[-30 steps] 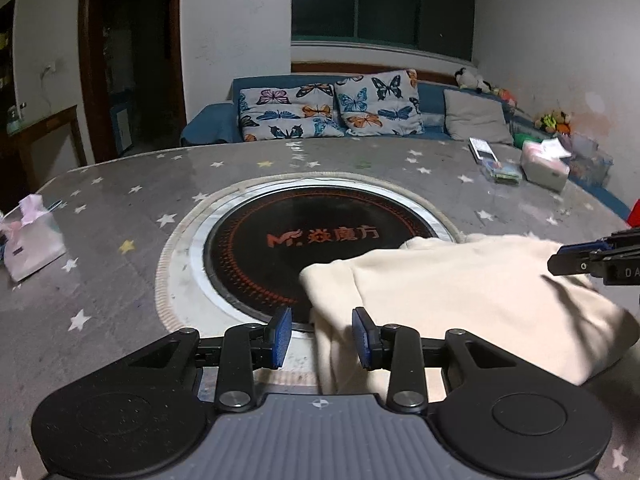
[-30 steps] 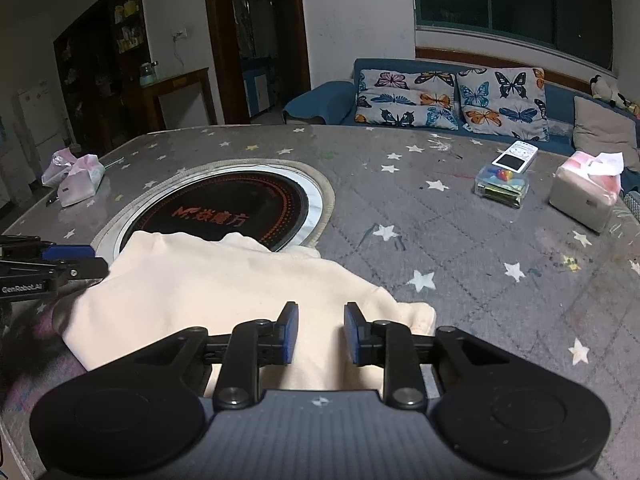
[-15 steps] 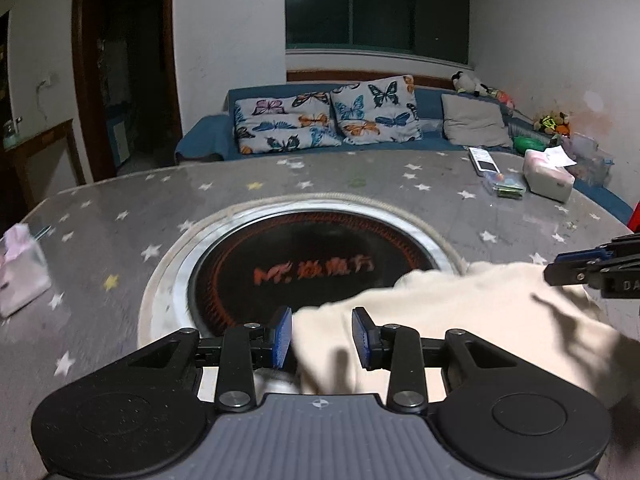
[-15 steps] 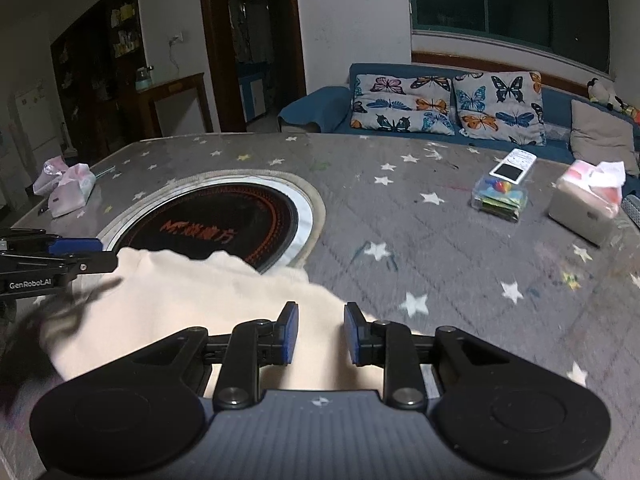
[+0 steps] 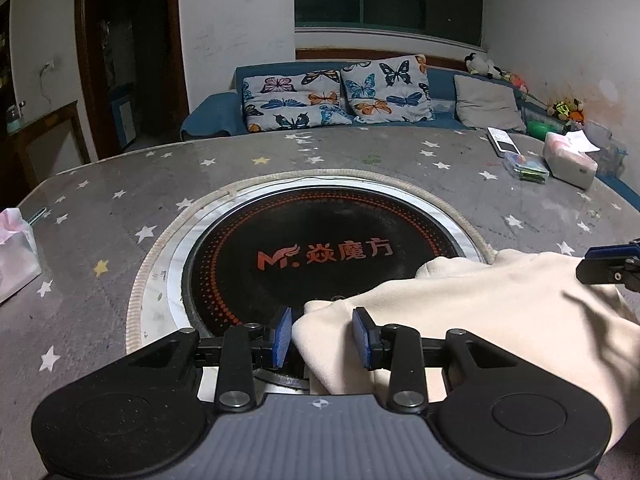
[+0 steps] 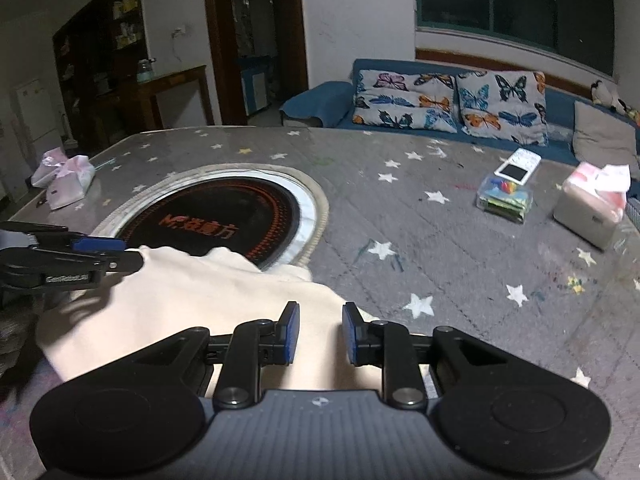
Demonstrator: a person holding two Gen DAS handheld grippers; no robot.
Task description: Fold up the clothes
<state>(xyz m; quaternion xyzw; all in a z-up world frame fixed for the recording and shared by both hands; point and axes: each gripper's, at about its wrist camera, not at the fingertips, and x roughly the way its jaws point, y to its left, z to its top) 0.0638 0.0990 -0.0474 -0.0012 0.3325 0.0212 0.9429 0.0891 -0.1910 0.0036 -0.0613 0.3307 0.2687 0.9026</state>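
Two grippers are seen over a cream garment (image 5: 500,312) on the starred table (image 5: 120,208). Left gripper (image 5: 322,336): jaws apart, garment's edge between them, pads not pressing. Right gripper (image 6: 318,333): jaws apart above cloth, nothing clamped. Black cooktop (image 5: 320,256) lies just ahead-left.

A cream garment (image 5: 500,312) lies bunched on the star-patterned table (image 5: 120,208), overlapping the black round hob (image 5: 320,256).

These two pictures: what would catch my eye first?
A cream garment lies bunched at the near edge of a star-patterned table, partly over a round black cooktop with orange lettering. Two black grippers with blue pads, left and right, straddle its folds.
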